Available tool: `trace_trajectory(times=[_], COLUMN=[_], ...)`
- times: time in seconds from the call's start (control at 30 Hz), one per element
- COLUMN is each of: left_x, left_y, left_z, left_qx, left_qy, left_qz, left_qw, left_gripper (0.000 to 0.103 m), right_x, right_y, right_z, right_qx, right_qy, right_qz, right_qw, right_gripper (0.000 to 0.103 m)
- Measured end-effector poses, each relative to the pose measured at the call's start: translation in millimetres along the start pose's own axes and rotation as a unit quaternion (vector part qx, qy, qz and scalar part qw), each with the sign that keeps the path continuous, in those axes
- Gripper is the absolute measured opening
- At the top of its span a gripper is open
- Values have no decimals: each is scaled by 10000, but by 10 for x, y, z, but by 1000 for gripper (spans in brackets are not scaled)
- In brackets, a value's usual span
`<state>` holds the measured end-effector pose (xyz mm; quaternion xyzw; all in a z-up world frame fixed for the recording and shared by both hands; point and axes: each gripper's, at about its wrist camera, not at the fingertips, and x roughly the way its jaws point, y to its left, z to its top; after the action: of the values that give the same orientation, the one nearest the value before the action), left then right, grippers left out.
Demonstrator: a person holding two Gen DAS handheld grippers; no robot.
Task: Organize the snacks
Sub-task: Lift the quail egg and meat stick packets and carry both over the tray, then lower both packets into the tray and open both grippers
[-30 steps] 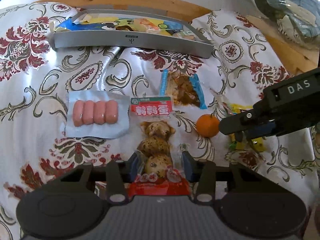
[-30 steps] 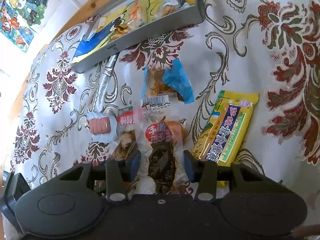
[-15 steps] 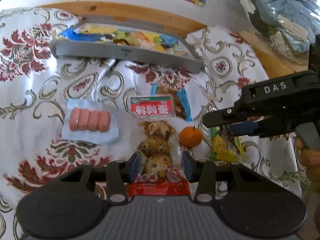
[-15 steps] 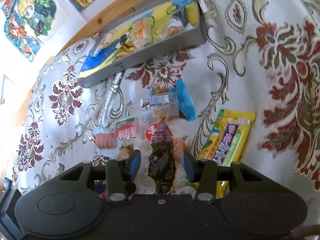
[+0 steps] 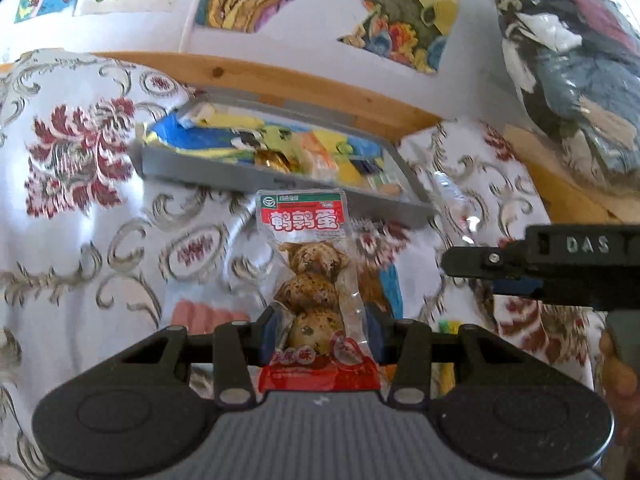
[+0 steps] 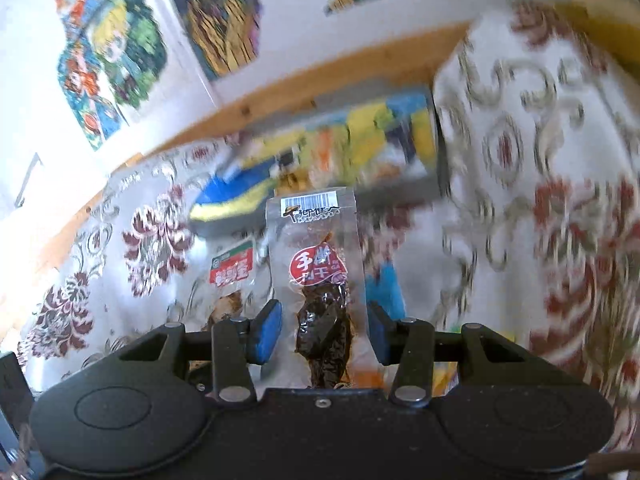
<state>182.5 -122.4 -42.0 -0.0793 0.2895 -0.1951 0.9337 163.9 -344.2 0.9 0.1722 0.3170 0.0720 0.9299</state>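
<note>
The left gripper (image 5: 320,334) is tipped up toward the wall, its blue pads pressed against a clear red-labelled packet of three speckled quail eggs (image 5: 314,280) that stands upright between them, off the cloth. The right gripper (image 6: 322,334) is raised the same way and pinches one clear barcode-topped packet of dark dried meat (image 6: 322,300); this packet is narrower than the gap, and the left pad (image 6: 266,334) seems not to touch it. A second earlier both packets lay low over the white tablecloth with red floral print (image 5: 80,160) — now they are lifted, and the posters on the wall have come into view.

Just behind the left gripper lie a pack of pink sausages (image 5: 204,314), half hidden, and one blue-edged snack bag (image 5: 384,286). To the right, the black body of the right gripper (image 5: 560,264) crosses the left wrist view.

Farther back sits one long grey tray (image 5: 208,170) — already filled with yellow, blue and orange snack packets, too many and too blurred to count. In the right wrist view it is heavily smeared.
</note>
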Motion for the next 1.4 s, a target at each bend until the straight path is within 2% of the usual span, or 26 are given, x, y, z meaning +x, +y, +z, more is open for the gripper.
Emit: trace_trajectory(times=[0.2, 0.57, 0.77, 1.0, 1.17, 1.4], left_x=[124, 572, 956, 1381, 1606, 1666], left_y=[61, 285, 354, 342, 378, 458], left_z=[364, 993, 1267, 1390, 1382, 1355], left_qx=[-30, -187, -332, -145, -92, -176], left_qy=[-265, -509, -691, -675, -351, -122], left_qz=[247, 766, 940, 1131, 1377, 1500], left_qw=[9993, 9956, 9926, 9912, 9898, 9885], left_gripper=[47, 47, 48, 48, 48, 48], right_x=[79, 629, 948, 1319, 1456, 1592], right_y=[11, 4, -6, -129, -194, -170], right_z=[208, 630, 771, 875, 967, 956], right_qx=[-211, -30, -219, -159, 3, 73], right_qy=[-776, -1584, -1980, -1984, -1907, -1777], right_qz=[-112, -142, -285, -412, -409, -272], right_qw=[9967, 9873, 9795, 9791, 9808, 9837], right_gripper=[48, 48, 48, 48, 48, 48])
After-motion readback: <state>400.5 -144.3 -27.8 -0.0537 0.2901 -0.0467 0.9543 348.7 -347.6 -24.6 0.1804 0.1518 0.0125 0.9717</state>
